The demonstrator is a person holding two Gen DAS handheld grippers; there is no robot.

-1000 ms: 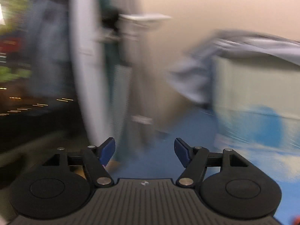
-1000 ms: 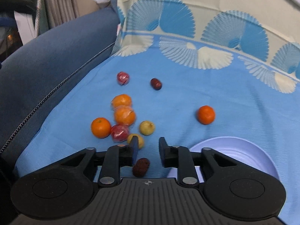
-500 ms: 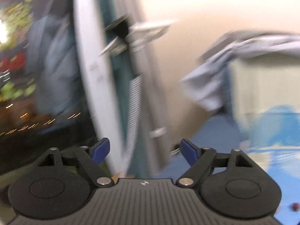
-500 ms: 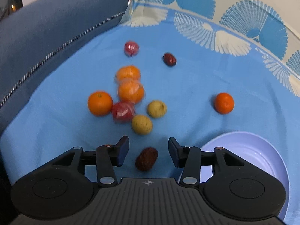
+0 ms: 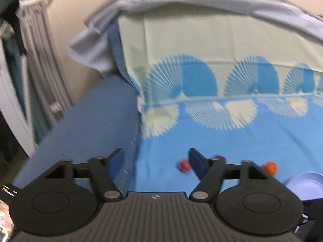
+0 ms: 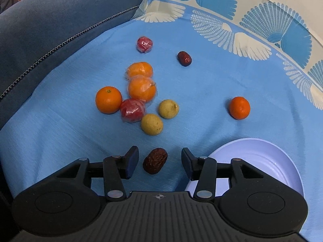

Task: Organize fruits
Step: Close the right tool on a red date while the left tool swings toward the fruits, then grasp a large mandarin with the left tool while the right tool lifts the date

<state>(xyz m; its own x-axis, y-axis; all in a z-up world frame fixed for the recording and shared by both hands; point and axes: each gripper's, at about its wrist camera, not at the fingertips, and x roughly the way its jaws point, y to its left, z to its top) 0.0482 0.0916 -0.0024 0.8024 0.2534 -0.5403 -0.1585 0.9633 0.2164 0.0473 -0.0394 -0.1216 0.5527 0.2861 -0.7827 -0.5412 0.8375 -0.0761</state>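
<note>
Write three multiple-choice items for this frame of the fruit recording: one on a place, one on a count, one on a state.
1. Where does the dark wrinkled date nearest the camera lie?
A. in the plate
B. on the cloth between the right gripper's open fingers
C. on the sofa arm

2. How many yellow-green round fruits lie on the blue cloth in the right wrist view?
A. two
B. four
C. none

3. What is the state of the lavender plate?
A. piled with oranges
B. upside down
C. no fruit visible in it

Answers:
1. B: the date sits on the cloth, midway between the fingers of the right gripper, touched by neither.
2. A: one yellow-green fruit and a second lie side by side.
3. C: the visible part of the plate shows only its bare inner surface.
</note>
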